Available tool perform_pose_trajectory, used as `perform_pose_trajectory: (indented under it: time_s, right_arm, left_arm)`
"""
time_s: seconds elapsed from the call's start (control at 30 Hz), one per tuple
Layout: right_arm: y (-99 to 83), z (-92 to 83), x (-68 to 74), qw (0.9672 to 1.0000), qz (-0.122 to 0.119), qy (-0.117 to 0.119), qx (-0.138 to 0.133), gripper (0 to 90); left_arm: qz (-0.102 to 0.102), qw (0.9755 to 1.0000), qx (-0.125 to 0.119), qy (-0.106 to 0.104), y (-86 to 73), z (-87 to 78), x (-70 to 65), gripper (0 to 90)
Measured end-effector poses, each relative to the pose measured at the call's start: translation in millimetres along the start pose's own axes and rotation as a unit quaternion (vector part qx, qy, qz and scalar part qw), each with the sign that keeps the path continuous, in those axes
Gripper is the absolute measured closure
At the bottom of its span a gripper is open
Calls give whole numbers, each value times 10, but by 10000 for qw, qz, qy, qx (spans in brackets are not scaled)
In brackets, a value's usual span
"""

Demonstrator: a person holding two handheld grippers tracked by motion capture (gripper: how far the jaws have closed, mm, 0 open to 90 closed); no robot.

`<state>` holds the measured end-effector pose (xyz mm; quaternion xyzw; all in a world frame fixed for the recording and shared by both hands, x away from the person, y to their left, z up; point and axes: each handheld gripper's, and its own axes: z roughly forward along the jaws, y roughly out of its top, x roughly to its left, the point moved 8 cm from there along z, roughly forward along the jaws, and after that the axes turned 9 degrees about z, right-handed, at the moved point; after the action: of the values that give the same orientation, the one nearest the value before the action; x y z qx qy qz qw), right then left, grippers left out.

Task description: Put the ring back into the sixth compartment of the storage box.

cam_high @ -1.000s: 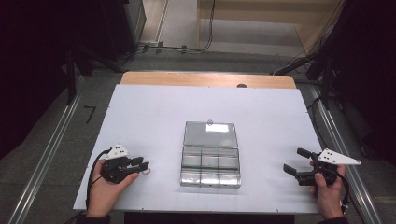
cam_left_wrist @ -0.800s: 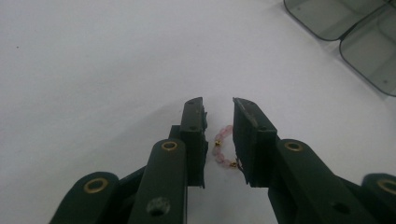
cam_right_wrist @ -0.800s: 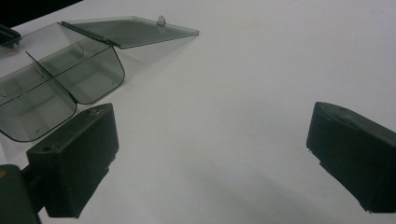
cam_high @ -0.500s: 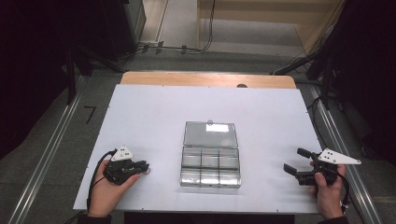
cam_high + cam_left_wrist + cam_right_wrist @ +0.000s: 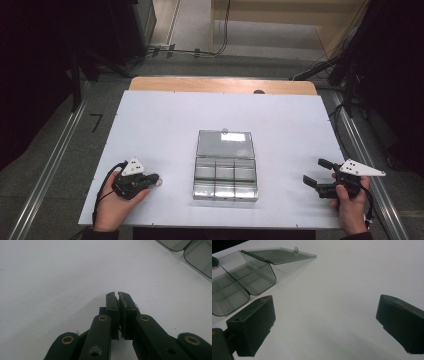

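One white table [image 5: 150, 125] is seen from above, and one clear organizer box [image 5: 225, 172] is set in the middle of it. Why is it laid out like that? (asked by binfan)

Probably so it can be reached from both sides. The box is placed between the two grippers, well apart from each, with its lid [image 5: 225, 143] folded flat away from the person, so all the compartments are left exposed for loading. Six are counted, in two rows of three, and nothing can be made out in them. (answered by trayguy)

And the grippers? (binfan)

Two, one per hand. The right gripper [image 5: 315, 171] is held low near the table's right edge with its jaws spread wide and nothing between them, so it looks parked and waiting. The left gripper [image 5: 152, 179] is rested on the table to the left of the box. Its jaws have just been closing and are now pressed together, with barely a slit left.

One tiny pale speck [image 5: 136, 305] is seen right beside the tip. Whether it's actually pinched can't be told. If it is, a drop into one compartment would be guessed as the next move. (trayguy)
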<state>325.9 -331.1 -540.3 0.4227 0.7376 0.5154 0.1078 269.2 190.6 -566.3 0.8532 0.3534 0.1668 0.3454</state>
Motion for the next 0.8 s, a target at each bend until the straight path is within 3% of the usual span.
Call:
perform_pose_trajectory:
  time_s: [0.2,0.43,0.8]
  right_arm:
    - [2,0,-2,10000,8,-1,-9,9]
    - [-2,4,2,10000,17,-19,13,9]
    - [-2,3,1,10000,13,-29,7,9]
  left_arm:
    - [31,10000,37,62,8,-1,-5,878]
    - [-56,10000,-53,-35,7,-6,-2,890]
    - [7,10000,-91,-13,42,-21,-14,892]
